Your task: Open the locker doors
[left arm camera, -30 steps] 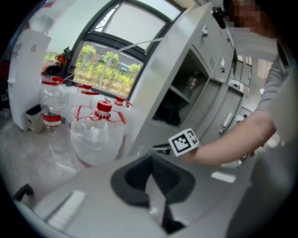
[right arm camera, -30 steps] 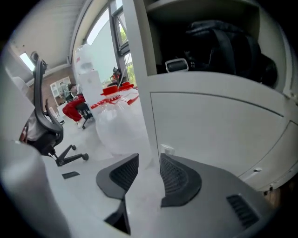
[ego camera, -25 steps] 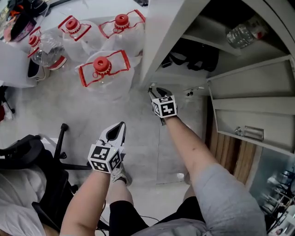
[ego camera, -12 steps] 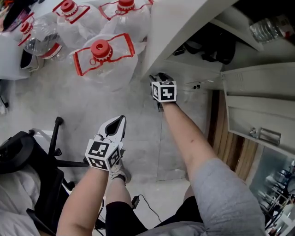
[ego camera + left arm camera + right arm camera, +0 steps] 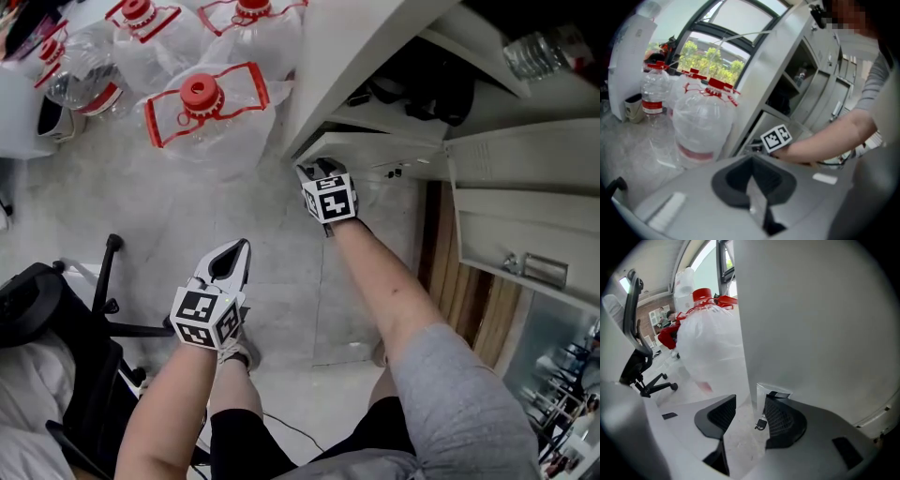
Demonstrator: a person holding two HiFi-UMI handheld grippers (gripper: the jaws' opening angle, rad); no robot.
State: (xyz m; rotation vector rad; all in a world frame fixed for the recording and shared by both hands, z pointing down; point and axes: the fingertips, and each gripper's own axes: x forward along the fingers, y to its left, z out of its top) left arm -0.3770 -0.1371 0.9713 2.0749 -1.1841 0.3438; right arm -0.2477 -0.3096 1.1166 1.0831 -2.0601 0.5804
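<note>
Right hand-held gripper (image 5: pixel 314 172) has dropped from the open bag compartment (image 5: pixel 412 94) to the lowest locker door (image 5: pixel 811 324), which is closed. Its jaws have just been opening, and the door's latch tab (image 5: pixel 771 391) stands between them, unclamped. Left hand-held gripper (image 5: pixel 236 255): jaws together, empty. Judged: lining up a pull here, since the upper doors (image 5: pixel 525 155) already hang open.

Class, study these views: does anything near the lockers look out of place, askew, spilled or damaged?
Nothing looks spilled or damaged. What stands out: large red-capped water jugs crowd the floor right beside the lockers, and several locker doors hang open at the right.
</note>
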